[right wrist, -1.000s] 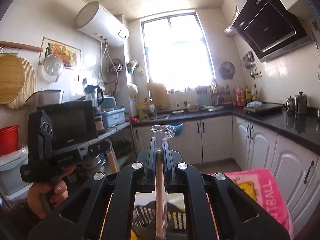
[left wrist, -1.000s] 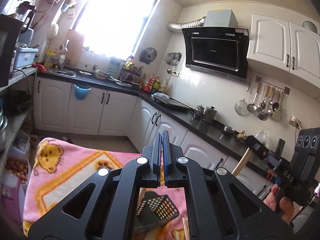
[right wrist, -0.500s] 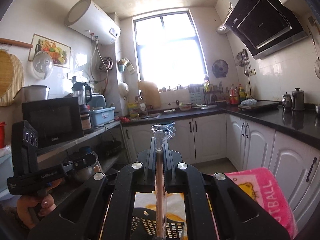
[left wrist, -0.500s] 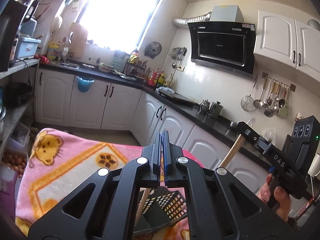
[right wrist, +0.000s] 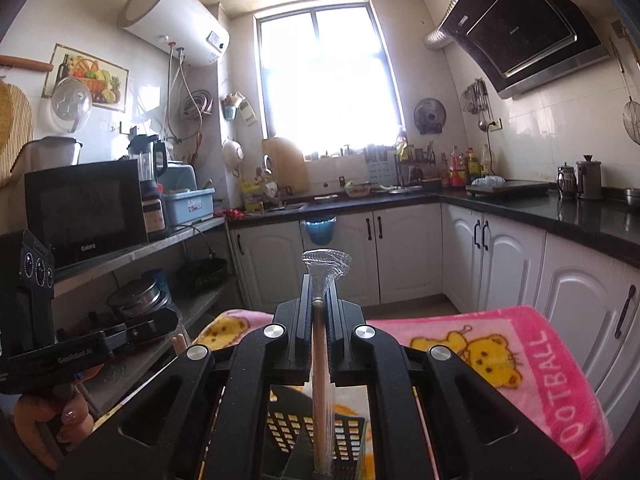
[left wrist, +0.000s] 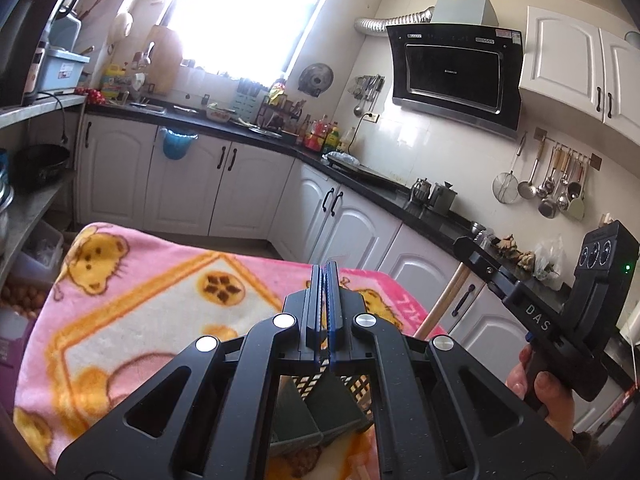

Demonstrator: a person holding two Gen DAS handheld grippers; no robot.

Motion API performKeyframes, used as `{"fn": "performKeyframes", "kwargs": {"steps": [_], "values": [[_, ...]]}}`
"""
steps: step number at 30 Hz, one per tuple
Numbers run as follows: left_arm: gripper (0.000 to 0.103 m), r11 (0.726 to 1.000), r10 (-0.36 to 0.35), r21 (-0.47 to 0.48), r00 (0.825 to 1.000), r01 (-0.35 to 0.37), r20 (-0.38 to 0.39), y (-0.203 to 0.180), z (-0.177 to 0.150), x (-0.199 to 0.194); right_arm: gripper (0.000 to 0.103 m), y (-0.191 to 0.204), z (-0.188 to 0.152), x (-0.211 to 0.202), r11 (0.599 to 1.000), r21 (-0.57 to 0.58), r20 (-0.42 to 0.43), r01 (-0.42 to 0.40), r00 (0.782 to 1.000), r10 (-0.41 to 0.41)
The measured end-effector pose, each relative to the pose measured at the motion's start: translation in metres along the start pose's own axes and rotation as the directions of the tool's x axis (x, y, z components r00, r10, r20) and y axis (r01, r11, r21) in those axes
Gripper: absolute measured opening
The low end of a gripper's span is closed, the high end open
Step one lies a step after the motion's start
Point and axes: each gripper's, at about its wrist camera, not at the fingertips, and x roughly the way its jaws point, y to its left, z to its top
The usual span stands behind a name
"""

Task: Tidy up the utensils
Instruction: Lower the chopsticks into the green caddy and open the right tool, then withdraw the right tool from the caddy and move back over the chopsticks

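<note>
Mid-task, by my read: one utensil in hand, not yet dropped in.

Your right gripper (right wrist: 320, 292) is clamped on a wooden-handled utensil (right wrist: 321, 380). The handle runs straight down between the jaws; the top end sticks out above them, wrapped in clear crinkly plastic. Can't tell what kind of utensil it is.

Your left gripper (left wrist: 325, 280) is fully closed with nothing in it, blue pads pressed together.

The utensil holder (right wrist: 344, 436) sits directly below both grippers on the worktop, which is covered by a blanket (left wrist: 140, 304). Holder is dark, rigid plastic with a square-grid perforated wall, and looks split into compartments in the left view. The lower end of the handle hangs over or just inside it; I can't tell which, or which compartment.

Blanket is fuzzy pink fleece with yellow cartoon bears, soft, so the holder may shift if nudged.

Left to do: seat this utensil, release. Other utensils still loose on the worktop aren't clearly visible from here.
</note>
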Motion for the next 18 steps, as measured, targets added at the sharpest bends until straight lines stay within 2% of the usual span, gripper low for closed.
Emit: {"fn": "performKeyframes", "kwargs": {"steps": [9, 11, 13, 17, 18], "values": [[0.000, 1.000, 0.016, 0.001, 1.000, -0.016, -0.017, 0.004, -0.012, 0.002, 0.007, 0.005, -0.018, 0.006, 1.000, 0.010, -0.041, 0.010, 0.999, -0.009], [0.001, 1.000, 0.018, -0.003, 1.000, -0.018, -0.021, 0.006, -0.014, 0.002, 0.012, 0.004, -0.020, 0.005, 1.000, 0.019, -0.048, 0.020, 0.999, -0.019], [0.001, 1.000, 0.022, -0.006, 0.999, -0.022, -0.023, 0.007, -0.016, 0.001, 0.027, 0.002, -0.022, 0.004, 0.999, 0.035, -0.058, 0.040, 0.998, -0.038], [0.001, 0.999, 0.032, -0.001, 0.999, -0.032, -0.018, 0.008, -0.019, -0.004, 0.032, -0.003, -0.025, -0.002, 0.997, 0.056, -0.068, 0.057, 0.996, -0.053], [0.001, 0.999, 0.037, -0.001, 0.999, -0.037, -0.015, 0.008, -0.019, -0.006, 0.036, -0.004, -0.026, -0.003, 0.996, 0.059, -0.071, 0.060, 0.996, -0.056]]}}
